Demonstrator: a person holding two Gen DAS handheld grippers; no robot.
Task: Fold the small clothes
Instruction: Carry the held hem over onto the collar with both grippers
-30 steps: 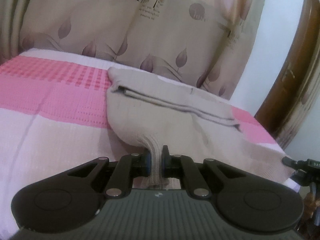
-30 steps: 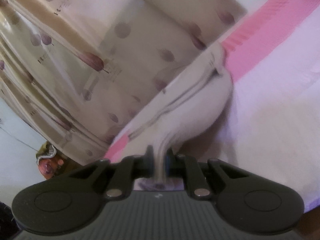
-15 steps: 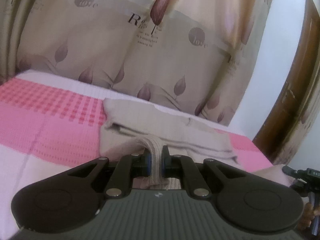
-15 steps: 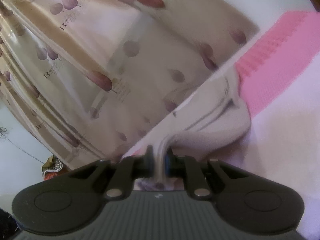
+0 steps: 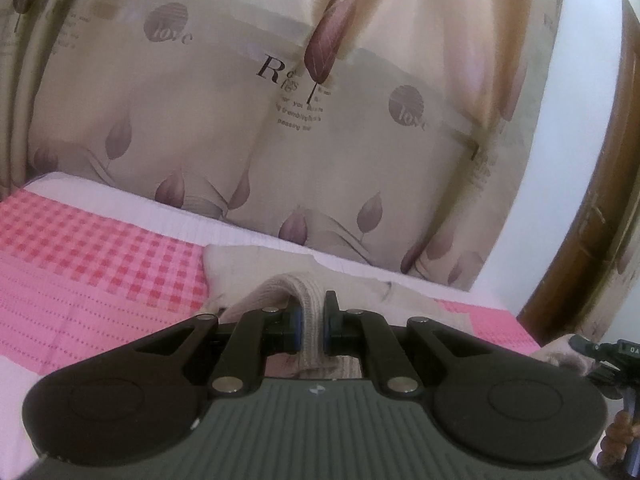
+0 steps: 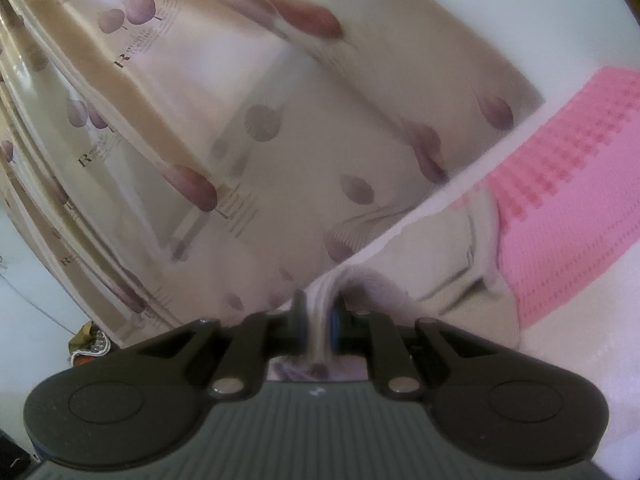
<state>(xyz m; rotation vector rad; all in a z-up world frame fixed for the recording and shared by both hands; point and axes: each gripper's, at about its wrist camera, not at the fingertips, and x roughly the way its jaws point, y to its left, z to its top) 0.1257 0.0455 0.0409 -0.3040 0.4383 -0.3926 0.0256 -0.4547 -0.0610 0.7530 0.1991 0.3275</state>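
A beige knit garment (image 5: 256,268) lies on the pink and white bedspread (image 5: 100,264), and its ribbed edge is lifted off the bed. My left gripper (image 5: 311,322) is shut on that ribbed hem, which loops up between the pads. In the right wrist view the same beige garment (image 6: 440,248) hangs from my right gripper (image 6: 318,320), which is shut on another part of the ribbed edge. The rest of the cloth trails down to the bed behind both grippers. The right gripper also shows at the lower right edge of the left wrist view.
A beige curtain (image 5: 280,100) printed with purple leaves hangs right behind the bed. A brown wooden door frame (image 5: 592,220) stands at the right. A white wall (image 6: 500,8) shows above the bedspread (image 6: 580,160). A small object (image 6: 90,344) lies on the floor at the left.
Both grippers have risen and moved toward the curtain, carrying the ribbed edge with them. Less of the garment shows in front of the fingers, and more curtain fills both views.
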